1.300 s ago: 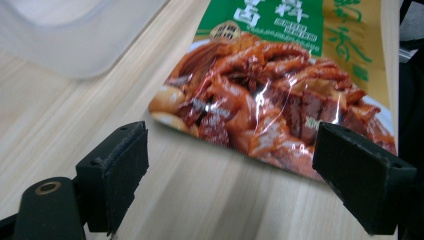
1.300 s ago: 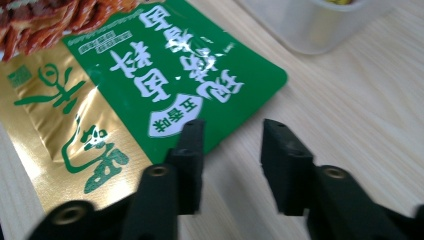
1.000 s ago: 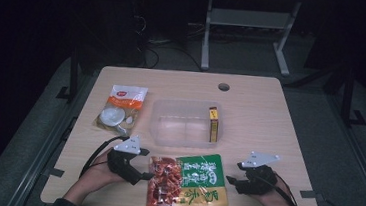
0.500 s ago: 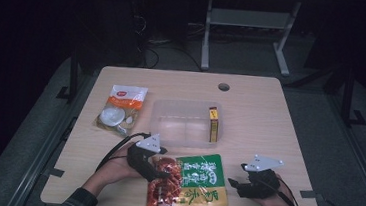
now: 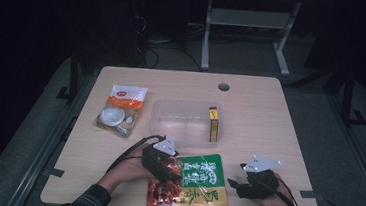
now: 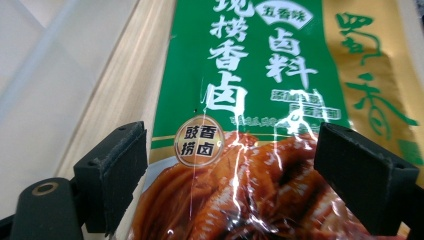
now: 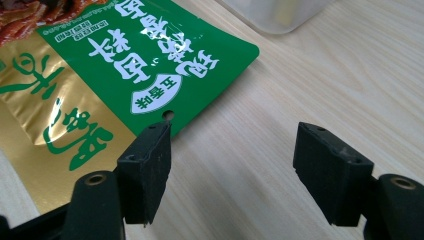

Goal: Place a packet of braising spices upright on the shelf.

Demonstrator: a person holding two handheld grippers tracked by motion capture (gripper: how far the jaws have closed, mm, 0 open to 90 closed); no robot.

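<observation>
A flat food packet [image 5: 196, 182], green and gold with a red picture of meat, lies near the table's front edge. My left gripper [image 5: 167, 169] hovers low over the packet's left part. In the left gripper view the packet [image 6: 250, 75] fills the space between the jaws of that gripper [image 6: 230, 170], which stand wide apart and open. My right gripper [image 5: 234, 184] rests just right of the packet, pointing at it. Its jaws have just been opening; in the right gripper view the gripper [image 7: 232, 165] has only bare table between its jaws, and its left jaw is at the packet's [image 7: 100, 65] corner.
A clear plastic container [image 5: 157, 118] stands behind the packet with a yellow box [image 5: 213, 123] inside at its right. An orange-topped bag [image 5: 120, 108] of white items lies at the left. A cable hole [image 5: 223, 87] sits near the far edge.
My left gripper has moved right and a little down, from beside the packet's left edge to over its left part. The right gripper has stayed put.
</observation>
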